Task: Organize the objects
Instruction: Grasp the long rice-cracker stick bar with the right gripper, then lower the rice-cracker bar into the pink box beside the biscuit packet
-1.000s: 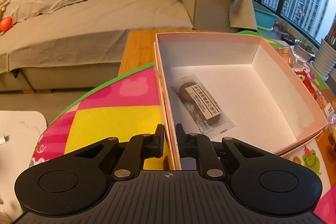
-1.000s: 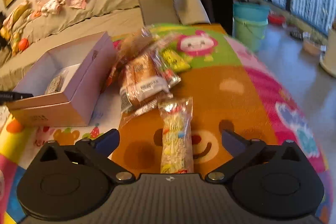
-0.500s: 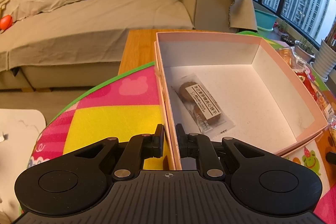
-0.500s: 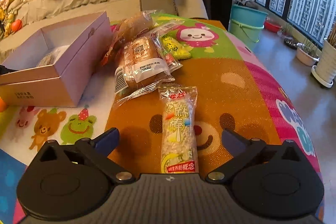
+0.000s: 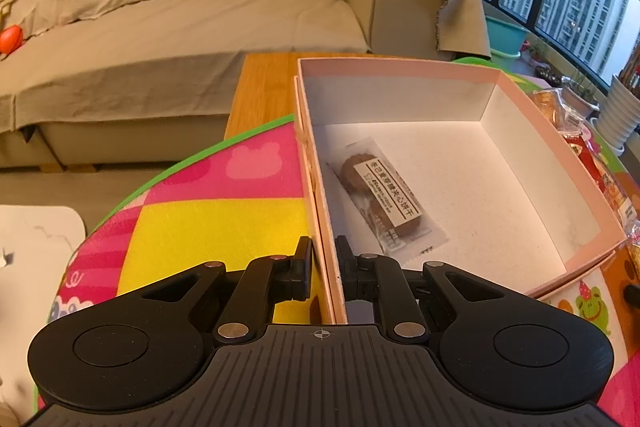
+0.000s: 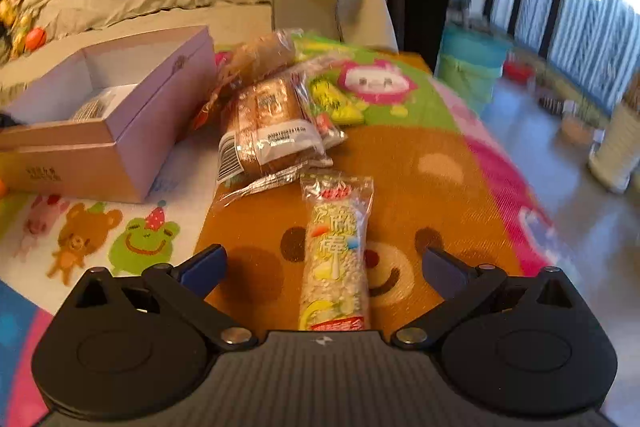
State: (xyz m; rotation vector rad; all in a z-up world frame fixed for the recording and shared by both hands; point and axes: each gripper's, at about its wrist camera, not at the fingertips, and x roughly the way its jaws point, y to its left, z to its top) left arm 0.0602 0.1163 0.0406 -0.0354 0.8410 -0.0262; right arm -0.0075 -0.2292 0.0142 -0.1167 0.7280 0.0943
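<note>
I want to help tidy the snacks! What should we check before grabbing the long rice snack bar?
1. Left hand-held gripper steadies the pink box, clamped on its near wall: ok.
2. Room in the box beside the biscuit packet: ok.
3. Right hand-held gripper open: ok.
4. Rice snack bar lies between its fingers, lengthwise: ok.
5. Bar clear of the bread packet: cannot tell, wrappers look touching.
6. Pads touching the bar: not yet.

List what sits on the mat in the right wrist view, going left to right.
Open pink box → wrapped bread loaf → rice-puff snack bar, lying between the open right gripper's fingers. The smaller packets behind the loaf overlap too much to order.
</note>
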